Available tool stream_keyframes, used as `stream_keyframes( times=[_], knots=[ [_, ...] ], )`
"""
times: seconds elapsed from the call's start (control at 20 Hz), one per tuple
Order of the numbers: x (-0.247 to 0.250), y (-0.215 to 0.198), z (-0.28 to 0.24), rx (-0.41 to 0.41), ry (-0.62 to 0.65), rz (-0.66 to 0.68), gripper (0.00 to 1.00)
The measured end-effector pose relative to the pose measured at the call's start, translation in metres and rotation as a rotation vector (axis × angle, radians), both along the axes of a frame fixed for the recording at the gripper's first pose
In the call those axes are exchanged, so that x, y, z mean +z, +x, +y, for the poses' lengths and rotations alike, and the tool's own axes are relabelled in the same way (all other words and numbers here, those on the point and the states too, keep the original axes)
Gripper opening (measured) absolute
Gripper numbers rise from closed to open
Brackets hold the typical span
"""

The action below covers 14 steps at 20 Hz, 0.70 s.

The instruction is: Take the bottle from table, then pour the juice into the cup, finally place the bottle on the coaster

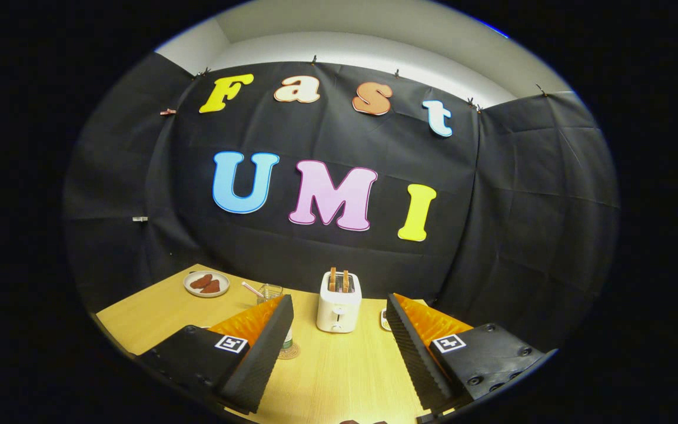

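We see the tongs [339,341] spread wide open, gripping nothing, above a wooden bench [339,377]. A white toaster [339,301] with two slices in its slots stands beyond the gap. Left of the toaster, the bottle [287,340] rests on a coaster [289,352], mostly hidden behind the left finger. A glass cup [269,291] stands beyond it. Farther left of the toaster sits a plate [206,283] of food.

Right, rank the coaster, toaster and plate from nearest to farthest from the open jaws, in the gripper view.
1. Coaster: beside the left finger, with a bottle base on it.
2. Toaster: ahead, between the fingers of the gripper.
3. Plate: far left corner of the table.
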<state>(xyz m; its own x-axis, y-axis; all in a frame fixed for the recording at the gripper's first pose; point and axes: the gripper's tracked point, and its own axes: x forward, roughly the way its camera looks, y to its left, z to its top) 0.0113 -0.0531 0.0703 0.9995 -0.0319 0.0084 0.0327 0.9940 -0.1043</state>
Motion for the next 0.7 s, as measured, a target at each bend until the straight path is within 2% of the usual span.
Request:
stream_keyframes(
  times=[0.45,0.7],
  knots=[
    [-0.019,-0.008,-0.020,0.006,0.036,0.036,0.98],
    [-0.025,-0.002,-0.028,0.068,0.064,0.063,0.98]
  ],
)
